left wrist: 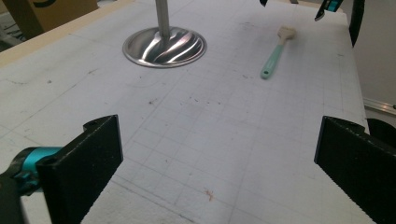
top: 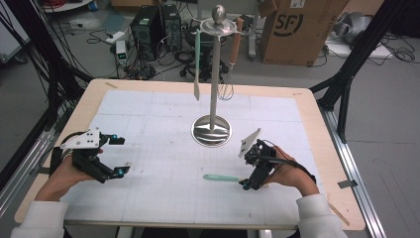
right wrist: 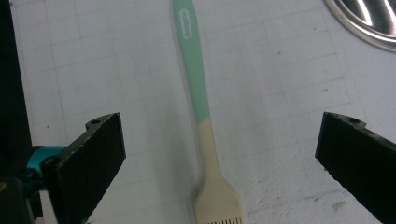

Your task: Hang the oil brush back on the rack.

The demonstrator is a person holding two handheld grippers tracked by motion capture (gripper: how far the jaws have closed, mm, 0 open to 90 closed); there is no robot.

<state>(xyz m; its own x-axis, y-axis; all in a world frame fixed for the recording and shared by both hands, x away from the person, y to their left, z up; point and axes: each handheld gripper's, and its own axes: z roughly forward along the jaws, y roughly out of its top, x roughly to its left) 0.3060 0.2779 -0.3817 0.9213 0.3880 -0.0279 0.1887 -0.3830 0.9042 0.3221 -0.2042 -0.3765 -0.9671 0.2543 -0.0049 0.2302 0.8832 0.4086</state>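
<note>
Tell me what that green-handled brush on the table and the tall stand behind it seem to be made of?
The brush looks like silicone or soft plastic: matte mint handle, cream slotted head, no shine. The stand looks like polished metal, probably steel: its round base mirrors light in bright streaks and the pole gleams. The right gripper hangs over the brush, jaws wide apart.

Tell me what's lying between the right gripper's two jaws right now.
The green-handled brush lies flat on the mat between the open right gripper's jaws, untouched, per the right gripper view.
</note>
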